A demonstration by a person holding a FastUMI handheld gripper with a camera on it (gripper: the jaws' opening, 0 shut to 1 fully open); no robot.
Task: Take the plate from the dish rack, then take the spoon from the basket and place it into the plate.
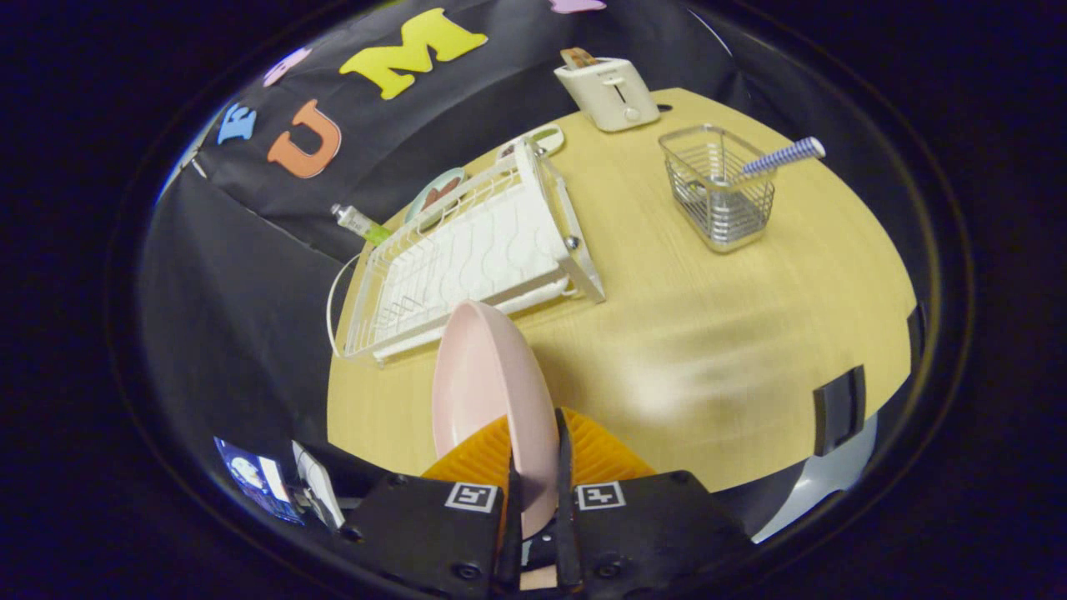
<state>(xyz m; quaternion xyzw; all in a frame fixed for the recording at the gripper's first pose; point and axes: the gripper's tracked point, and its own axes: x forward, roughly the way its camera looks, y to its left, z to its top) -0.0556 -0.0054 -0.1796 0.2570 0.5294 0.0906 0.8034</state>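
The tongs (533,467) are clamped on the pink plate (488,392), one finger pressed against each face of its near rim, so the gap between them is no wider than the plate's wall. The plate stands on edge, held up in the air and reaching forward from the fingertips, its hollow side turned to the left. Below it lies the pale wooden table (708,375). Just beyond the plate's far edge sits the white dish rack (467,258), with no plate left on its wires. Past the rack, against the booth's cloth wall, lie a couple of small dishes (438,193) and a small tube-like object (360,223). To the right of the rack, well apart from it, stands the wire basket (718,187), and the spoon (779,157) leans out of it, its striped handle pointing to the right. Farthest back stands a cream toaster (608,90) with a slice of bread in its slot.
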